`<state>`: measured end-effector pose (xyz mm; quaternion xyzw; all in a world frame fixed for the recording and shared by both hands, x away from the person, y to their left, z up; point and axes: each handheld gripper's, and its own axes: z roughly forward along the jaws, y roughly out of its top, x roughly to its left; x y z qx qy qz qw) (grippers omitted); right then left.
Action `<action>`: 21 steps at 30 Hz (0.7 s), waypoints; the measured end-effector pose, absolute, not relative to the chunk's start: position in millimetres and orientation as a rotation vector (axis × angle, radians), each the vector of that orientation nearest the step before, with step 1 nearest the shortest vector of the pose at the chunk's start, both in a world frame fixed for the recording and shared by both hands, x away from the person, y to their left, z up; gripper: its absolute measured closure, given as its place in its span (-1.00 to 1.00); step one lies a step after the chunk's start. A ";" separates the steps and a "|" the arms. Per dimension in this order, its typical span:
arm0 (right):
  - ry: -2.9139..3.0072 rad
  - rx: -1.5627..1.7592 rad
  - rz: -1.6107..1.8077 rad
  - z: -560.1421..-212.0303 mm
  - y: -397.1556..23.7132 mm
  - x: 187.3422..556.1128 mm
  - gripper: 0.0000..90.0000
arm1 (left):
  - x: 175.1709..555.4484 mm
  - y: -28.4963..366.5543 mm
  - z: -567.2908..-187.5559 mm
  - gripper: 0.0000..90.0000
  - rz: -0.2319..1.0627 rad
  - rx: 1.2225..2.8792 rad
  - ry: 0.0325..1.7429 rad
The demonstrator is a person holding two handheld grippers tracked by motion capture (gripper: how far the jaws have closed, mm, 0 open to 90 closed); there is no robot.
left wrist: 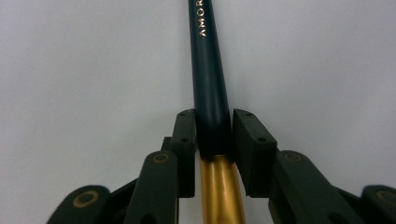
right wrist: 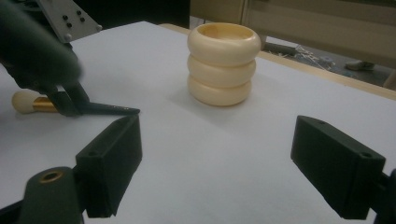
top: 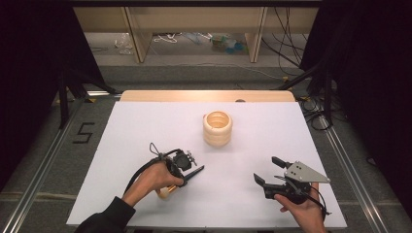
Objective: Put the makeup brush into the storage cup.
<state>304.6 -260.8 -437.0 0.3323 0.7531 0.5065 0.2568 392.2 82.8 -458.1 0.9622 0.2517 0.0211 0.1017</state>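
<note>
Makeup brush clamped in left gripper, low over the near-left of the white table.
Jaws closed where dark handle meets gold ferrule. Right gripper wide open, empty. Likely next: carry brush to ringed cream cup, tip it upright, drop in.

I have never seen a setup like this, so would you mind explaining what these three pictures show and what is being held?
A person sits at a white table with a hand-held two-jaw gripper in each hand. One picture looks down from above; the other two come from cameras riding on each gripper. The left gripper is shut on a makeup brush, a dark handle with a gold collar, lying low over the table. The right gripper is open and holds nothing. A cream ribbed holder stands upright farther back on the table.
</note>
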 end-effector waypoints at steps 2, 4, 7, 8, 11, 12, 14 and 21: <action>2.048 0.909 1.375 -436.7 -260.4 304.2 -0.60 | 393.6 83.0 -458.1 0.62 0.052 2.843 0.744; 2.050 0.909 1.375 -436.7 -260.4 304.2 -0.60 | 394.7 82.1 -458.0 0.64 0.052 2.851 0.737; 2.048 0.908 1.375 -436.7 -260.3 304.1 -0.60 | 395.5 80.2 -457.5 0.64 0.047 2.873 0.723; 2.050 0.902 1.371 -437.0 -260.6 304.5 -0.60 | 395.7 79.6 -457.6 0.64 0.045 2.874 0.720; 2.051 0.903 1.373 -437.1 -260.6 304.5 -0.60 | 396.5 78.1 -457.4 0.64 0.043 2.889 0.704; 2.050 0.902 1.373 -437.1 -260.6 304.5 -0.60 | 396.2 77.5 -457.9 0.64 0.048 2.888 0.697; 2.052 0.904 1.372 -437.2 -260.5 304.6 -0.60 | 396.3 76.2 -457.2 0.65 0.053 2.905 0.676; 2.062 0.920 1.375 -437.5 -259.5 303.8 -0.59 | 395.0 73.0 -456.2 0.65 0.079 2.942 0.572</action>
